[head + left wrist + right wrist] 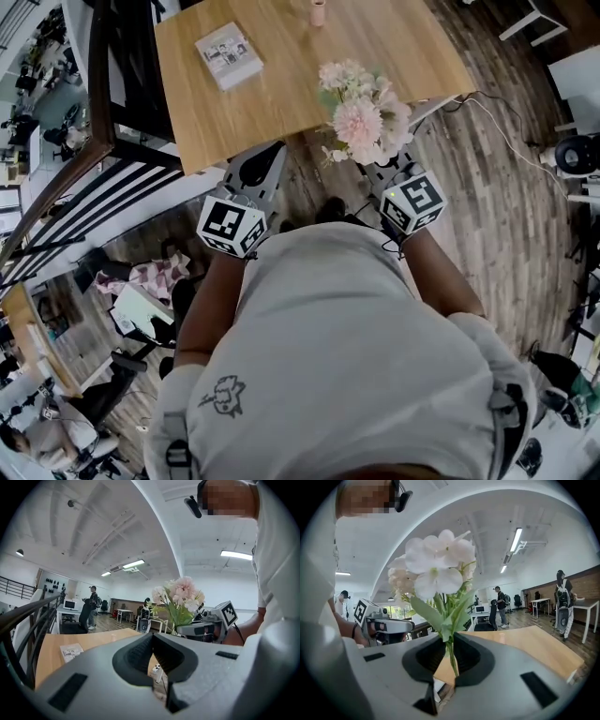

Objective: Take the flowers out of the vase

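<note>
A bunch of pale pink and white flowers [361,117] with green leaves hangs over the near edge of the wooden table [281,84]. My right gripper [370,159] is shut on the green stems [451,656], with the blooms [436,569] rising above its jaws. In the left gripper view the bunch [180,595] and the right gripper [206,626] show off to the right. My left gripper [277,150] is level beside it on the left, its jaws together with nothing between them [153,637]. A small pink vessel [318,11] stands at the table's far edge.
A booklet [229,54] lies on the table's far left part. A dark metal railing [84,159] runs along the left. Cables [497,122] trail over the wood floor on the right. People stand at desks far off [91,606].
</note>
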{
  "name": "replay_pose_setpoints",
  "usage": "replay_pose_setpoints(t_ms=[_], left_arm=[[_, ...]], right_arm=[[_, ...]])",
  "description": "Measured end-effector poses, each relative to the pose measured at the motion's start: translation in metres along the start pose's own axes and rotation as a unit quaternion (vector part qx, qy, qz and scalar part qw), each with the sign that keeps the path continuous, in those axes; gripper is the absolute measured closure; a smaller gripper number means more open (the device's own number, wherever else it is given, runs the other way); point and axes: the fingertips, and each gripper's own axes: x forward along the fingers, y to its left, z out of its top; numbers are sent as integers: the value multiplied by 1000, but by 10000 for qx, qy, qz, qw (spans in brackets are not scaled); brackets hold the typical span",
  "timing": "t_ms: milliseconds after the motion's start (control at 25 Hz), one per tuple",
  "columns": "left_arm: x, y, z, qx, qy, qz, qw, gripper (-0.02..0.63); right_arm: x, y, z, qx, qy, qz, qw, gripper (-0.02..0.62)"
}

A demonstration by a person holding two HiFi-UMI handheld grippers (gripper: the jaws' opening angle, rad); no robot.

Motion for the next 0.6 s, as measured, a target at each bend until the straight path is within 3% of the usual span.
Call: replay_pose_setpoints(t_ms=[320,600], left_arm=[[-36,-4,3,161,-8,-284,9995,601],[-71,-11,3,227,-80,-385,9990,601]], right_arm=[[-14,39,-9,171,-154,-282,9993,541],[-30,80,-14,82,-190,-199,9996,540]])
